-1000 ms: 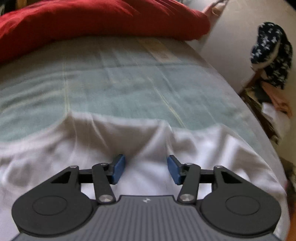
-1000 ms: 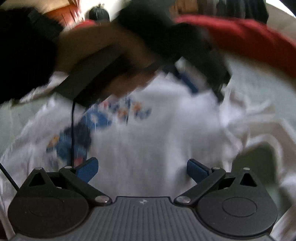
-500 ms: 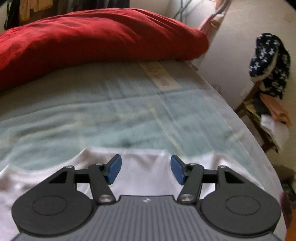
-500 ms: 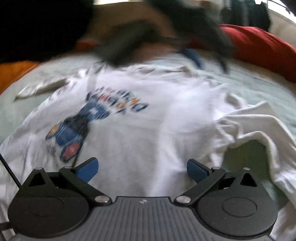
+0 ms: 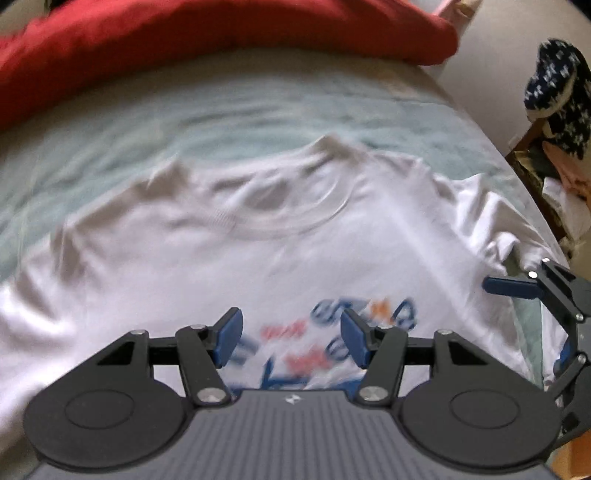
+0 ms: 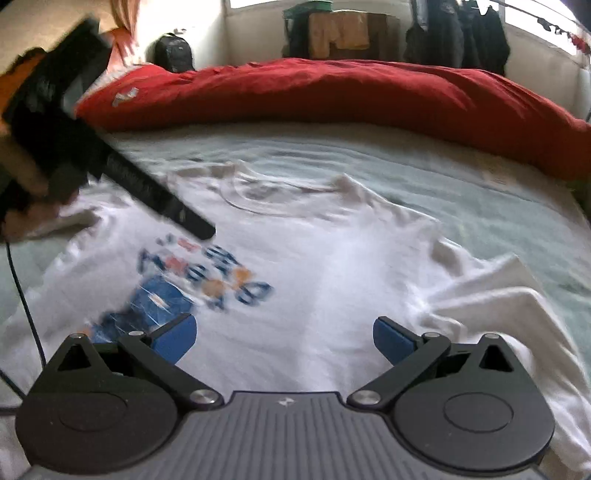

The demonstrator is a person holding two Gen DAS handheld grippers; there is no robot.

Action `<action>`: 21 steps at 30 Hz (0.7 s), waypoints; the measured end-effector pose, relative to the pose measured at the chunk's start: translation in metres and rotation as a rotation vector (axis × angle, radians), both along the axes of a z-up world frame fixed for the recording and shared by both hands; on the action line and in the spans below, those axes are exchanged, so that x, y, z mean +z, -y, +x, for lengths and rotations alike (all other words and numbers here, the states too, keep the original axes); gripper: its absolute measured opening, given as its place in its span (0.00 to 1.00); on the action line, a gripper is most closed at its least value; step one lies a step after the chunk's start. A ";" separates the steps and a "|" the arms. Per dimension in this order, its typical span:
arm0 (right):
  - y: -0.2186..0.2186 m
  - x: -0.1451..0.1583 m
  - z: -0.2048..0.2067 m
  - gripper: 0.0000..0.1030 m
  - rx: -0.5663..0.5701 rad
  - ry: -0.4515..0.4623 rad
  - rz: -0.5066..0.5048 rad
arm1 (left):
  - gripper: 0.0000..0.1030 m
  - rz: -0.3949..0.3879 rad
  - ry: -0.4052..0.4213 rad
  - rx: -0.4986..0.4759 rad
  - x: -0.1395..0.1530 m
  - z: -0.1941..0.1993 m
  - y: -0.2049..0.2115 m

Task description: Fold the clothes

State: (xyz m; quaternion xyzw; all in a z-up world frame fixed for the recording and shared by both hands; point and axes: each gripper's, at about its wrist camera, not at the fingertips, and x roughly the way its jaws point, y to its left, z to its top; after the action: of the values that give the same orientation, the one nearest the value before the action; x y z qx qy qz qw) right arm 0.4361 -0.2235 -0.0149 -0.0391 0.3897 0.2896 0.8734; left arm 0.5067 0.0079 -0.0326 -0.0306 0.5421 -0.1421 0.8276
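A white T-shirt with a blue and orange print lies face up on the pale green sheet, its collar at the far side. My left gripper hovers over the print, open, nothing between its blue pads. In the right wrist view a hand at the upper left holds the blurred left tool above the shirt. My right gripper stands wide open over the shirt's lower chest, holding nothing. It also shows at the right edge of the left wrist view. One sleeve lies crumpled at the right.
A red duvet is bunched along the far side of the bed. A chair piled with clothes stands off the bed's right edge. A black backpack and hanging dark clothes are by the far wall. A thin cable trails at left.
My left gripper has drawn back from the shirt's far edge to above the print, so the whole collar shows. The hand holding it has swung to the left of the right view.
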 end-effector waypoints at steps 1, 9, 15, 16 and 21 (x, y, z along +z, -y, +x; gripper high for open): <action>-0.006 -0.001 0.003 1.00 0.026 -0.019 0.022 | 0.57 -0.010 -0.010 0.012 -0.005 -0.002 -0.007; 0.008 -0.037 -0.011 1.00 -0.055 -0.053 -0.133 | 0.58 0.006 0.002 0.152 -0.012 -0.035 -0.081; 0.002 -0.021 -0.013 1.00 -0.171 -0.064 -0.152 | 0.57 -0.083 0.028 0.094 -0.002 -0.025 -0.084; -0.005 -0.017 -0.010 1.00 -0.174 -0.055 -0.132 | 0.57 -0.093 0.024 0.074 -0.005 -0.024 -0.081; -0.042 -0.025 -0.003 1.00 -0.131 -0.066 -0.182 | 0.59 -0.044 0.064 0.004 -0.015 -0.053 -0.084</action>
State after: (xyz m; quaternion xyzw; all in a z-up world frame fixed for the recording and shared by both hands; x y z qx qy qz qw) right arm 0.4333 -0.1816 -0.0400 -0.0834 0.4447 0.1966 0.8698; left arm 0.4535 0.0923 -0.0471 -0.0453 0.5120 -0.1534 0.8440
